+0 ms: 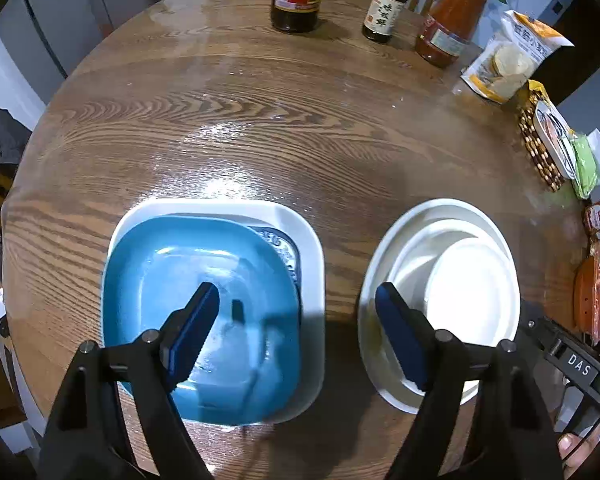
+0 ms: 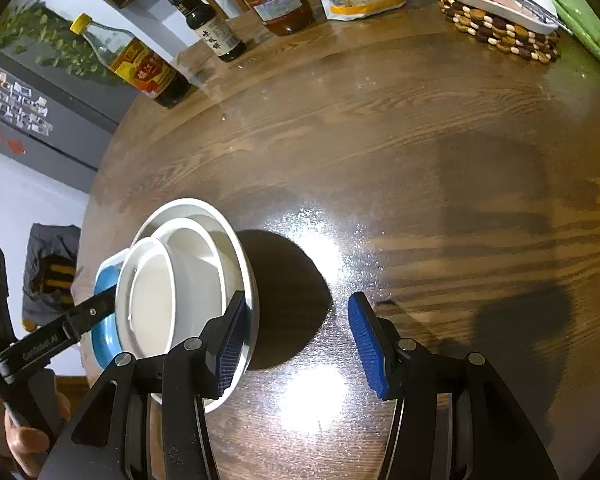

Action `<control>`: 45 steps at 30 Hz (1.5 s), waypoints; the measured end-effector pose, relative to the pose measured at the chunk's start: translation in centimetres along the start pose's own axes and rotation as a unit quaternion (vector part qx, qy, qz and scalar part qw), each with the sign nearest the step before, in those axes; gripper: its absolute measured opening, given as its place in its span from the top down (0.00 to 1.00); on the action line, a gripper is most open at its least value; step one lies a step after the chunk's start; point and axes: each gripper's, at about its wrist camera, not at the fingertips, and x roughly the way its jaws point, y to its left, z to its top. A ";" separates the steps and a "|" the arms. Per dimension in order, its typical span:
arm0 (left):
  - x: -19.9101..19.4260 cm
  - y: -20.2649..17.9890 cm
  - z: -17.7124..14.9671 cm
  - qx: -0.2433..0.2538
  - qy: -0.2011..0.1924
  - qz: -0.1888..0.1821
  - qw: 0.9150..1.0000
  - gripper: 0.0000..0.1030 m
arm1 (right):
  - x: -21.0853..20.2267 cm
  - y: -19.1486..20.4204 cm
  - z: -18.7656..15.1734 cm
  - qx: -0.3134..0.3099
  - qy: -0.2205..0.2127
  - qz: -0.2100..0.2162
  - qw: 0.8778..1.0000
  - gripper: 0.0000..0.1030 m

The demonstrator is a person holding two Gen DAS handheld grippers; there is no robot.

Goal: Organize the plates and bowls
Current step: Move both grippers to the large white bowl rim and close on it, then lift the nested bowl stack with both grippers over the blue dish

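The round wooden surface (image 1: pixel 260 120) is seen carrying two stacks near its 6 o'clock edge. At 7 o'clock a blue square plate (image 1: pixel 204 320) is nested on a white square plate (image 1: pixel 308 240); just beside it, at 5 o'clock, white bowls (image 1: pixel 460 280) are nested. The left tongs (image 1: pixel 298 312) are held open above the gap between stacks. The right tongs (image 2: pixel 296 344) are held open, nothing gripped, one pad over the bowls' rim.

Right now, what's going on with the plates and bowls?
Both grippers, left gripper and right gripper, open, empty. White bowls nested; blue plate on white plate. Nothing blocking.
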 end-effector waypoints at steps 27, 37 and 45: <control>0.9 -2.3 0.1 0.032 0.024 -0.017 0.999 0.75 | 0.1 1.7 1.0 -0.038 0.019 0.008 0.999 0.76; 1.1 -3.2 0.2 0.036 0.031 -0.028 0.998 0.97 | 0.1 2.4 0.9 -0.042 0.011 0.019 0.999 0.91; 0.7 -3.3 -0.3 0.018 0.007 -0.024 1.000 0.98 | -0.1 2.6 0.4 -0.037 -0.013 0.004 0.999 0.91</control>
